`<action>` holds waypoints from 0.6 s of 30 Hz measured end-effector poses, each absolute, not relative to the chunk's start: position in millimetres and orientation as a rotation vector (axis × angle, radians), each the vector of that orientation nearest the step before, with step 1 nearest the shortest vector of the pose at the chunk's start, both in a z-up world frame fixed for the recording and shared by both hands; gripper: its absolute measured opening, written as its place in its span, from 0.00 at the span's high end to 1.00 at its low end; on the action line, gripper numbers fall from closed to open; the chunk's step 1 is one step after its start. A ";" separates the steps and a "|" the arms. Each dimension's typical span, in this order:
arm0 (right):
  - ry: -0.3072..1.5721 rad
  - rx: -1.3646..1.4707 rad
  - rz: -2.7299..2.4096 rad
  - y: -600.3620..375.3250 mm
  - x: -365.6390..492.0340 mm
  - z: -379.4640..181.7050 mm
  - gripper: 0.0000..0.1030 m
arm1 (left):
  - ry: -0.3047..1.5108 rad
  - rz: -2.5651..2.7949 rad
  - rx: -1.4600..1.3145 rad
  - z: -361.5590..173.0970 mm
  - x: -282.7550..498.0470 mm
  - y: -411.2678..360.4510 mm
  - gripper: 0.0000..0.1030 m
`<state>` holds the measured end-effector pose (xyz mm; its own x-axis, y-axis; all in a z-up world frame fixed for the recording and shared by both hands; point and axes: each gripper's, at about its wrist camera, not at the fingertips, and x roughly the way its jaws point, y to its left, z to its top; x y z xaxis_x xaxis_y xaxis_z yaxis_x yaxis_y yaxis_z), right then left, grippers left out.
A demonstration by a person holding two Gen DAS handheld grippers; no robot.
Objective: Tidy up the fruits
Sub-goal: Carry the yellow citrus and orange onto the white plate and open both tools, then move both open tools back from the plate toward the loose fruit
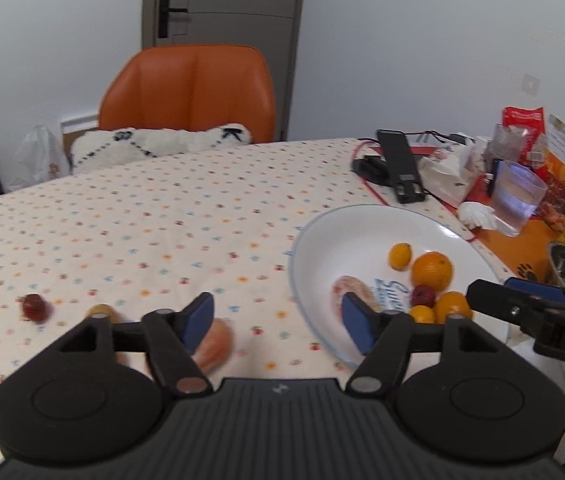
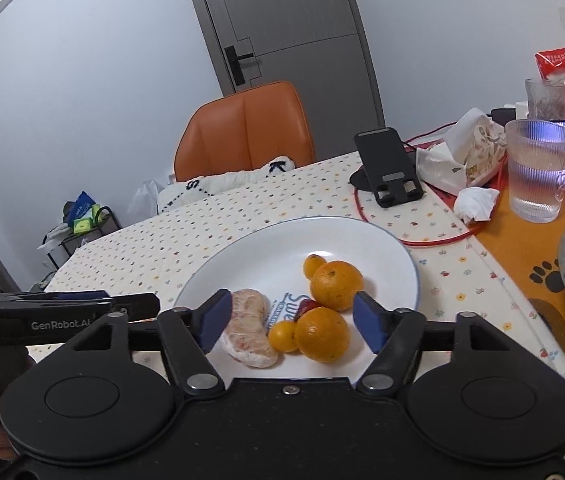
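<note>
Oranges [image 2: 336,286] and a peeled segment [image 2: 248,326] sit in the white plate [image 2: 394,248].

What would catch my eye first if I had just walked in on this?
Likely the white plate on the dotted tablecloth, heaped with oranges and a pale peeled fruit. Behind it stands a bright orange chair. Both open grippers, left gripper and right gripper, frame the view.

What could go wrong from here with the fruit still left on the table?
1. The left gripper is open right beside the plate rim; reaching for the peeled piece could knock the plate.
2. The red fruit and the small one partly hidden behind the left gripper may roll away if nudged.
3. The right gripper hovers over the plate, so both grippers may collide there.
</note>
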<state>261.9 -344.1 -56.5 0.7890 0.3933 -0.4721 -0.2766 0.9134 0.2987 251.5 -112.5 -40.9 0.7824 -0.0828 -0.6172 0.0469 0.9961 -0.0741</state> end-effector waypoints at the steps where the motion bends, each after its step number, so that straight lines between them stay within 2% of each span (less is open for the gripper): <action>1: 0.556 0.230 0.364 -343.5 262.0 -56.2 0.24 | 0.661 -0.060 -0.051 -39.4 249.5 -110.0 0.25; 3: 0.551 0.247 0.374 -341.6 261.5 -55.0 0.14 | 0.646 -0.047 -0.045 -36.4 245.2 -104.8 0.24; 8: 0.529 0.251 0.395 -330.7 258.6 -50.2 0.00 | 0.631 -0.016 -0.047 -31.0 236.3 -90.2 0.18; 18: 0.533 0.242 0.479 -302.0 254.4 -43.0 0.00 | 0.615 0.026 -0.091 -21.5 219.2 -56.9 0.17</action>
